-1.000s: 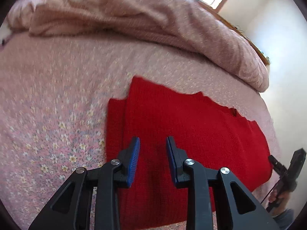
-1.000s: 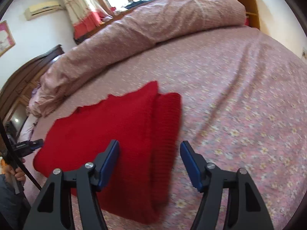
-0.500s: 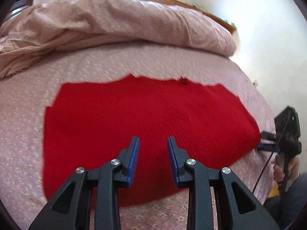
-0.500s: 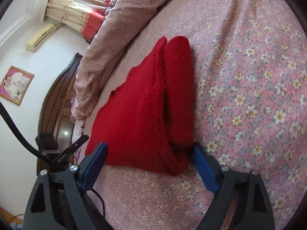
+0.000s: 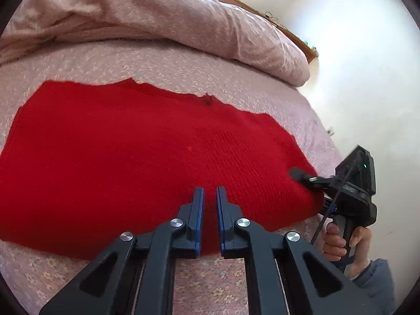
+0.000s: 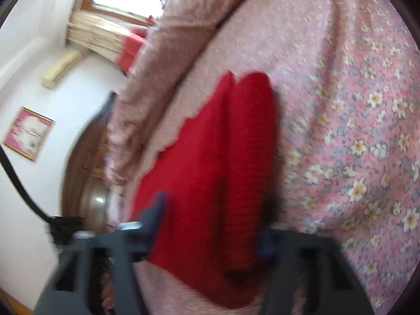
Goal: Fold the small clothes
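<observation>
Right claw [image 6: 210, 218] straddles thick ribbed-knit red sweater [image 6: 223, 162] fold.

Folded sweater [image 5: 147, 155] flat on the bed [image 5: 162, 63], a gripper at each of two edges

In the left wrist view the sweater spreads across the middle of the bed, with the rolled duvet [image 5: 168, 18] behind it along the far side. The left gripper [image 5: 209, 197] sits over the sweater's near edge, and the right gripper [image 5: 312, 183] reaches in at the sweater's right end, one finger lying on top of the fabric. In the right wrist view the sweater's folded end [image 6: 236, 178] lies between the two fingers, bare bedsheet [image 6: 354, 131] to its right, the duvet beyond, and a headboard [image 6: 78, 173] further left
</observation>
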